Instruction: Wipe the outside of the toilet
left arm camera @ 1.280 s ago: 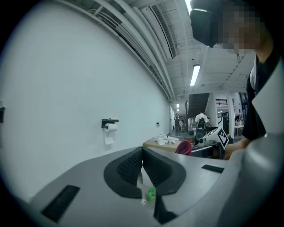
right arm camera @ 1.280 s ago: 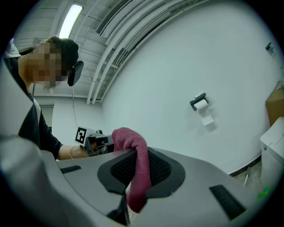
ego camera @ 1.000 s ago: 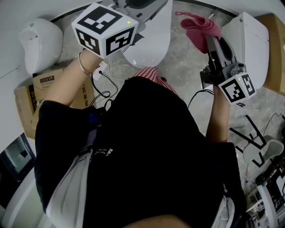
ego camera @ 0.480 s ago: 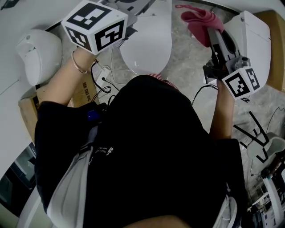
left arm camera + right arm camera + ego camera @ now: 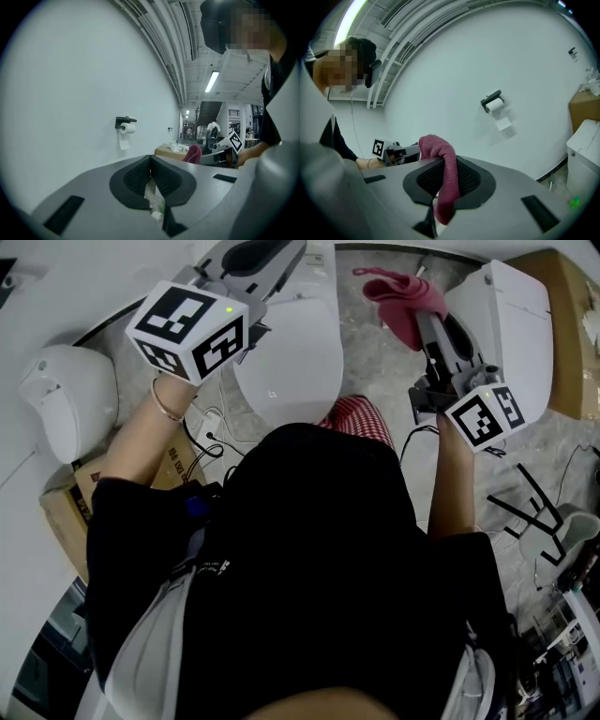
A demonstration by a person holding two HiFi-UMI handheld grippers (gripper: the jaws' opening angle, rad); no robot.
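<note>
In the head view a white toilet [image 5: 281, 362] stands on the grey floor ahead of the person. My left gripper [image 5: 253, 254] hovers over its far left side. In the left gripper view the left gripper [image 5: 150, 159] points at a white wall, pads together, only a pale scrap low in the gap. My right gripper [image 5: 422, 320] is raised right of the toilet, shut on a pink cloth [image 5: 403, 292]. In the right gripper view the cloth [image 5: 440, 145] drapes over and down between the pads of the right gripper [image 5: 447, 164].
A second white toilet [image 5: 511, 320] stands at the right with a cardboard box [image 5: 572, 334] behind it. A white shell [image 5: 66, 399], a box [image 5: 70, 498] and cables [image 5: 211, 423] lie at the left. A paper holder [image 5: 493, 103] hangs on the wall.
The left gripper has shifted a little left and lower in the head view, so its jaws show more. The right gripper has drifted slightly left, still holding the cloth.
</note>
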